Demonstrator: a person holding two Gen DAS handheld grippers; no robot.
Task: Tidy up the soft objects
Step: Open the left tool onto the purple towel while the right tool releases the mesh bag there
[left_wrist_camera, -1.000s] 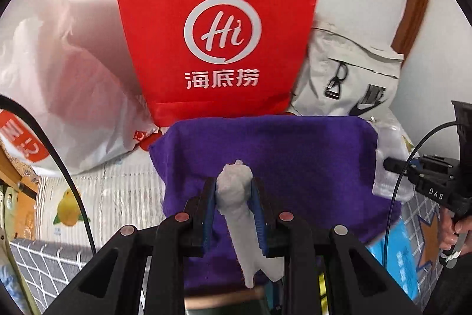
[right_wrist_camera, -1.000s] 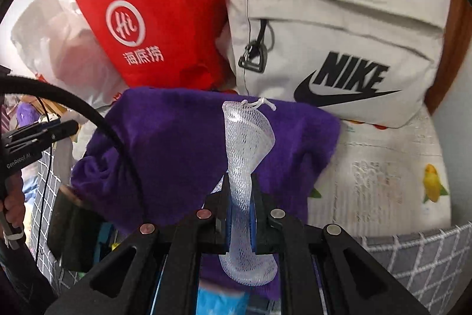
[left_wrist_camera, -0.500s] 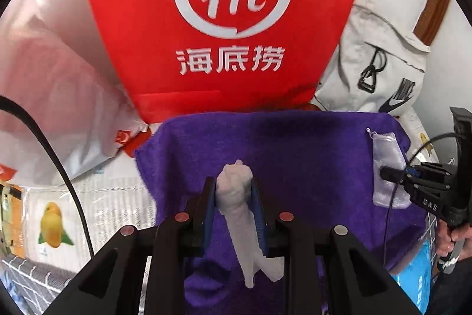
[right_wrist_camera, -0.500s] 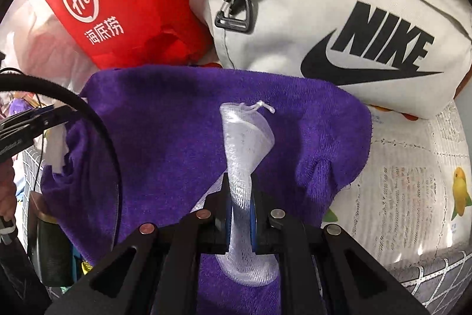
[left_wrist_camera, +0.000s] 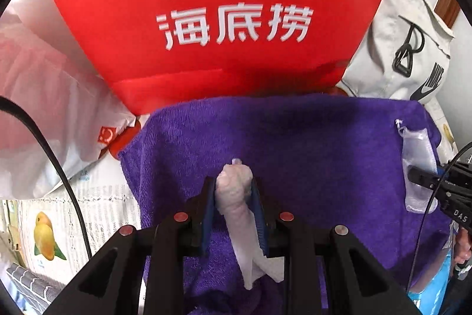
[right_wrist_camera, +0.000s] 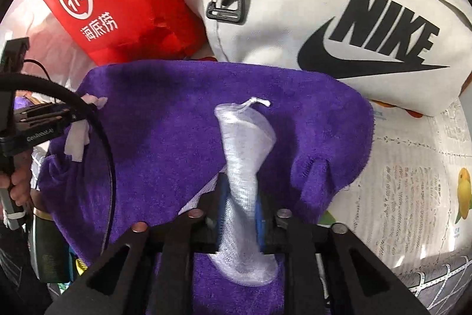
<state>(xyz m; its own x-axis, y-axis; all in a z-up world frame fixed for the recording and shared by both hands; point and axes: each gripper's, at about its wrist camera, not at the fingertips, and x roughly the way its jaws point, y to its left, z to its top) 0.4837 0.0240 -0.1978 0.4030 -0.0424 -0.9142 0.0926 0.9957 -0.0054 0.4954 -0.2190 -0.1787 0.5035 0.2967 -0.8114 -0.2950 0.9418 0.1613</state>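
Left wrist view: the left claw (left_wrist_camera: pixel 233 197) is clamped on a rolled white cloth (left_wrist_camera: pixel 236 197), held over the purple towel (left_wrist_camera: pixel 295 143). Right wrist view: the jaws of the right claw (right_wrist_camera: pixel 239 205) are seen opening, with a white mesh pouch (right_wrist_camera: pixel 243 143) between them and still touched by the blue pads, lying on the purple towel. Behind the towel a red paper bag (left_wrist_camera: pixel 230 19) is noted, and beside that a beige Nike bag (right_wrist_camera: pixel 339 5). Fruit-printed paper (right_wrist_camera: pixel 413 182) is seen under the towel.

light: bright, even | shadows: soft | edges: fisheye-warped, dark vignette
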